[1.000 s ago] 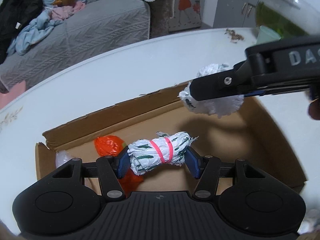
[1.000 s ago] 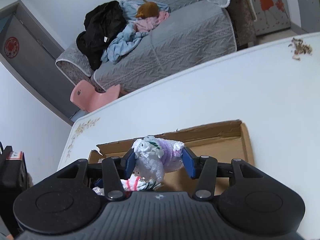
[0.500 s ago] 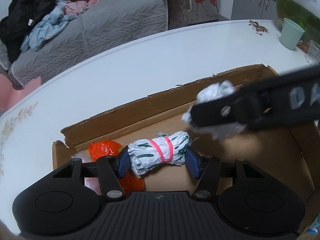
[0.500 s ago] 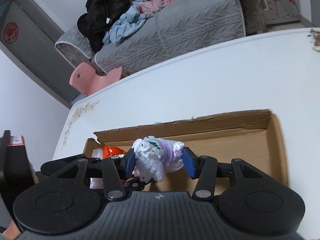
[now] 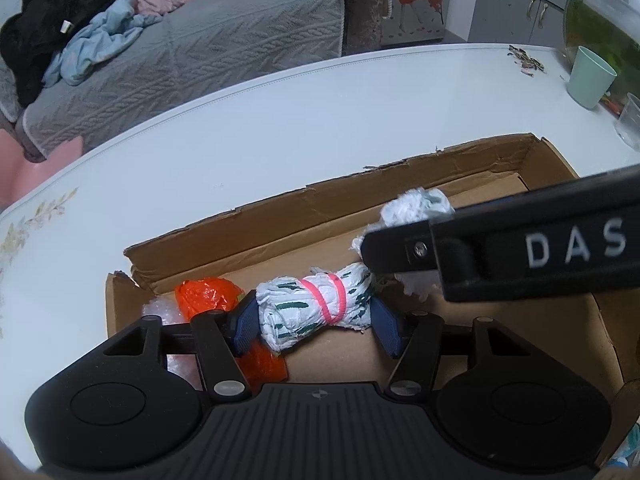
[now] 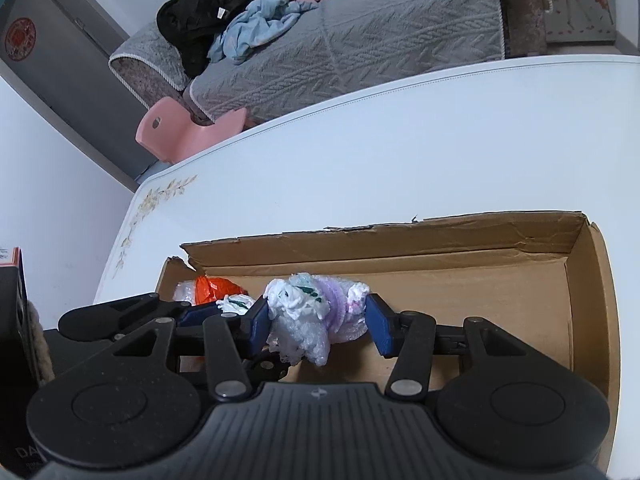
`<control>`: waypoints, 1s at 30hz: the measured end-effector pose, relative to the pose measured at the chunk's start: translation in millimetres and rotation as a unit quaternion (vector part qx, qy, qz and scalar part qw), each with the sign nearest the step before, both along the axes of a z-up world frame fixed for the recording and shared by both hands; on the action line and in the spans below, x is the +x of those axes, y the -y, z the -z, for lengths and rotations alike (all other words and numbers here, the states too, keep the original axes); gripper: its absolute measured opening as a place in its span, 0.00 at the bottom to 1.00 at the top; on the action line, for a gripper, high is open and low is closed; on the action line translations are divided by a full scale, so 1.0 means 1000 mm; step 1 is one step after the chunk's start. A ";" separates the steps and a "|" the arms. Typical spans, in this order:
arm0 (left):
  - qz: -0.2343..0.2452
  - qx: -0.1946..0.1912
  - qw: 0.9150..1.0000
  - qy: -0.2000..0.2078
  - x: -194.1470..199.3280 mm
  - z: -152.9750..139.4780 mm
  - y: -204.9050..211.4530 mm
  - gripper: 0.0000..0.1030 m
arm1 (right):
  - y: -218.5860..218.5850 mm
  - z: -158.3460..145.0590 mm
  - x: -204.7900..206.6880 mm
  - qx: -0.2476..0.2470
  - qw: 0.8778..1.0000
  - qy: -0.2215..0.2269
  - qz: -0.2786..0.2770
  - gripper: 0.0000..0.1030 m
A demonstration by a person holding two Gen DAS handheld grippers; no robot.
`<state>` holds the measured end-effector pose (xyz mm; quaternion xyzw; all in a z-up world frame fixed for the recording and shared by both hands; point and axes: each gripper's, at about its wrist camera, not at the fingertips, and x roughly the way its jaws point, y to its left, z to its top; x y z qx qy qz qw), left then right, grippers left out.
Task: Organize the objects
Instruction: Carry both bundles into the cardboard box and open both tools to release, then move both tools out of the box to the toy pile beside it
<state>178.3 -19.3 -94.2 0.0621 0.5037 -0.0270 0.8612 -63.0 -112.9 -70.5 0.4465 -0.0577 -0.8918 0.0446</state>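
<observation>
- My left gripper (image 5: pixel 316 320) hangs low over the cardboard box (image 5: pixel 460 168), jaws clamped on a green-printed bag roll (image 5: pixel 316 310).
- My right gripper (image 6: pixel 316 320) reaches in beside it, jaws gripping a white-and-purple bag bundle (image 6: pixel 312 316).
- Inside the box's left end I see an orange bag (image 5: pixel 206 296).

A home, a living room by the look of it. A sofa (image 5: pixel 208 40) under a grey quilted cover holds a heap of clothes (image 5: pixel 80 28) (black, pale blue, pink). The white tabletop (image 5: pixel 280 120) has a floral print at its edge and carries a cup (image 5: pixel 591 77) beside a fishbowl (image 5: pixel 604 24). Behind it stand grey cabinets (image 5: pixel 520 4), and a pink stool (image 6: pixel 180 132) sits on the floor.
</observation>
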 end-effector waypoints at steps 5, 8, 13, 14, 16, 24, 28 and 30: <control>0.001 -0.003 1.000 -0.002 -0.004 -0.006 0.005 0.82 | 0.001 -0.004 0.000 -0.008 1.000 -0.003 0.000 0.54; -0.014 -0.024 1.000 -0.012 -0.005 -0.013 0.004 0.88 | 0.003 -0.010 0.001 -0.004 1.000 -0.001 -0.002 0.54; -0.052 -0.073 0.995 -0.038 -0.008 -0.021 -0.004 0.89 | 0.004 -0.023 0.001 -0.012 1.000 0.008 -0.003 0.73; -0.058 -0.080 0.994 -0.045 -0.008 -0.021 -0.006 0.89 | 0.006 -0.024 0.000 -0.011 1.000 0.008 -0.007 0.73; -0.067 -0.089 0.992 -0.054 -0.009 -0.022 -0.009 0.89 | 0.012 -0.023 0.000 0.005 1.000 0.014 -0.009 0.73; -0.057 -0.063 0.993 -0.080 -0.008 -0.020 -0.011 0.89 | 0.021 -0.013 0.000 0.053 0.998 0.042 -0.014 0.72; -0.054 -0.060 0.993 -0.088 -0.010 -0.016 -0.013 0.89 | 0.021 -0.010 0.002 0.060 0.997 0.052 -0.015 0.72; -0.052 -0.058 0.993 -0.088 -0.013 -0.017 -0.013 0.89 | 0.022 -0.009 0.002 0.064 0.996 0.053 -0.014 0.72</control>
